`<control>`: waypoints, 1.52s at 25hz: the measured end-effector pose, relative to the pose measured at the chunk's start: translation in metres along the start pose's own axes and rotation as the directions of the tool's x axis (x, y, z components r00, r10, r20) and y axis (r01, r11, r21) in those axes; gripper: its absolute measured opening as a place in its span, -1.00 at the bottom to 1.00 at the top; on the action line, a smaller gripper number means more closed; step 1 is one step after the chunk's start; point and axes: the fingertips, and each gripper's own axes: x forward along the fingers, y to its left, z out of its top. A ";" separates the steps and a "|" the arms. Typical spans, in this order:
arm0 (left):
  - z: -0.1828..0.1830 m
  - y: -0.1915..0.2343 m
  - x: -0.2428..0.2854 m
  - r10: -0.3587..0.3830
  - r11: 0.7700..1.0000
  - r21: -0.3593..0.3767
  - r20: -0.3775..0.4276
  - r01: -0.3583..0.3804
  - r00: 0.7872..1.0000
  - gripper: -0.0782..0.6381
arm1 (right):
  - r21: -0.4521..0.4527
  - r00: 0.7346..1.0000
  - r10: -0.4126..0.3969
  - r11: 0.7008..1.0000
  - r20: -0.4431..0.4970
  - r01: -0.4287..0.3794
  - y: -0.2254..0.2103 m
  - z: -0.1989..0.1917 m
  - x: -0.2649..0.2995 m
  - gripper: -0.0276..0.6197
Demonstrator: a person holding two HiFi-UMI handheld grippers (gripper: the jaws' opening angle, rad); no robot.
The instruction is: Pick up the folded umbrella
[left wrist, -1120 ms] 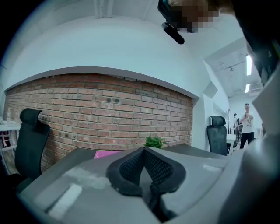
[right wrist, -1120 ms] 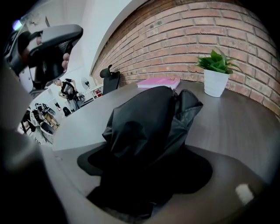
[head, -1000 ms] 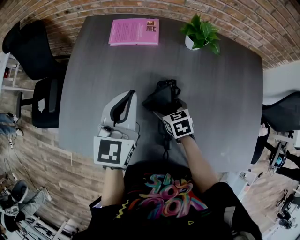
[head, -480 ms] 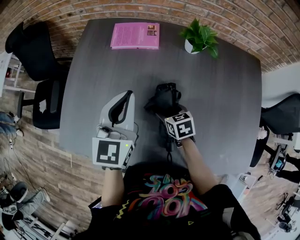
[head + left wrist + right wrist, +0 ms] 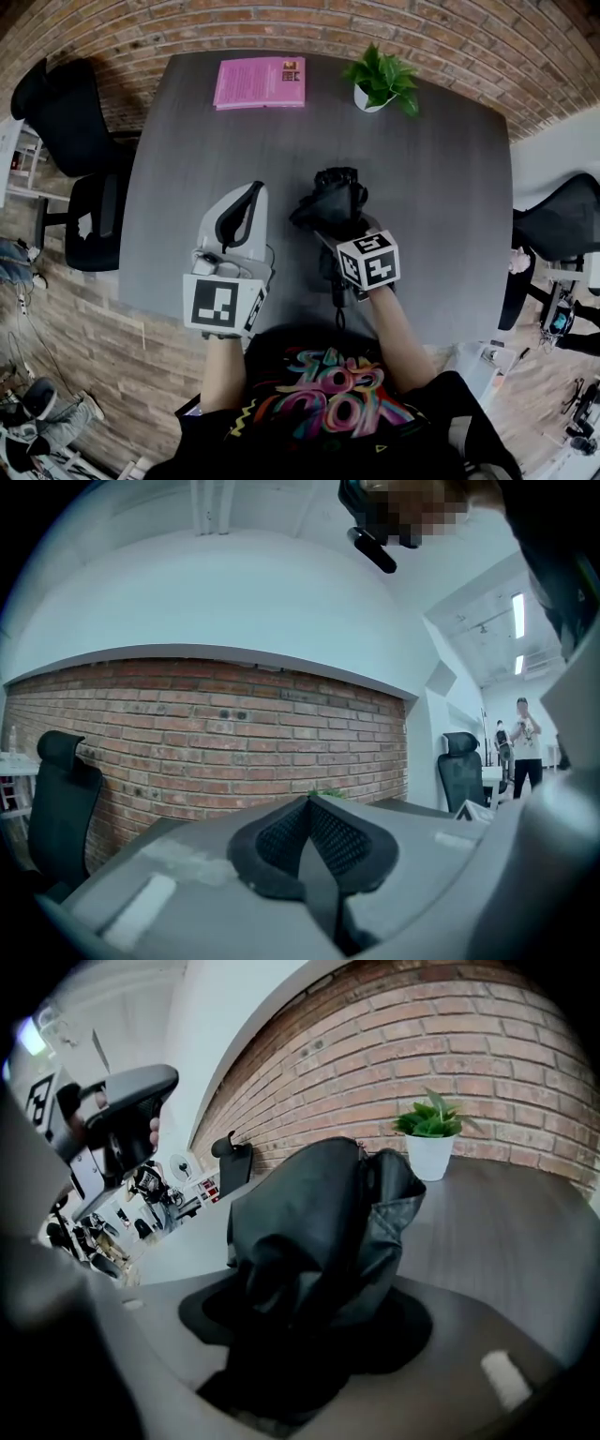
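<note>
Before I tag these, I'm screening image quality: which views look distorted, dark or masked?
Head view: fisheye bows the table edges. Right gripper view: folded umbrella is dark, its lower folds nearly featureless. Left gripper view: a mosaic patch at top, ceiling lights glaring at right.

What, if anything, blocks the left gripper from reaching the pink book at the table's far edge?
Likely yes: only bare table lies between the left gripper, jaws together, and the pink book. The folded umbrella, on which the jaws of the right gripper have just been closing, sits aside. Arm's length is uncertain.
</note>
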 end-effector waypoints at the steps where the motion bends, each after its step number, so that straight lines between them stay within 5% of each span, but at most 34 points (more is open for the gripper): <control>1: 0.002 -0.002 0.000 -0.005 1.000 0.004 0.005 0.005 1.000 -0.78 | 0.001 1.000 -0.004 1.000 0.014 0.004 -0.001 0.003 -0.006 0.00; 11: 0.022 -0.023 -0.008 -0.047 0.998 0.046 0.041 0.045 0.998 -0.78 | 0.004 0.982 -0.048 0.999 0.182 0.048 -0.002 0.031 -0.077 -0.01; 21: 0.033 -0.052 -0.009 -0.116 0.991 0.075 0.060 0.111 0.991 -0.78 | 0.001 0.930 -0.109 0.993 0.351 0.115 -0.006 0.059 -0.152 -0.01; 28: 0.036 -0.076 -0.006 -0.177 0.981 0.087 0.053 0.172 0.983 -0.78 | 0.000 0.874 -0.143 0.987 0.464 0.162 -0.011 0.074 -0.202 -0.01; 38: 0.037 -0.100 -0.003 -0.244 0.966 0.093 0.041 0.240 0.969 -0.78 | -0.081 0.758 -0.195 0.947 0.623 0.310 0.001 0.083 -0.267 -0.01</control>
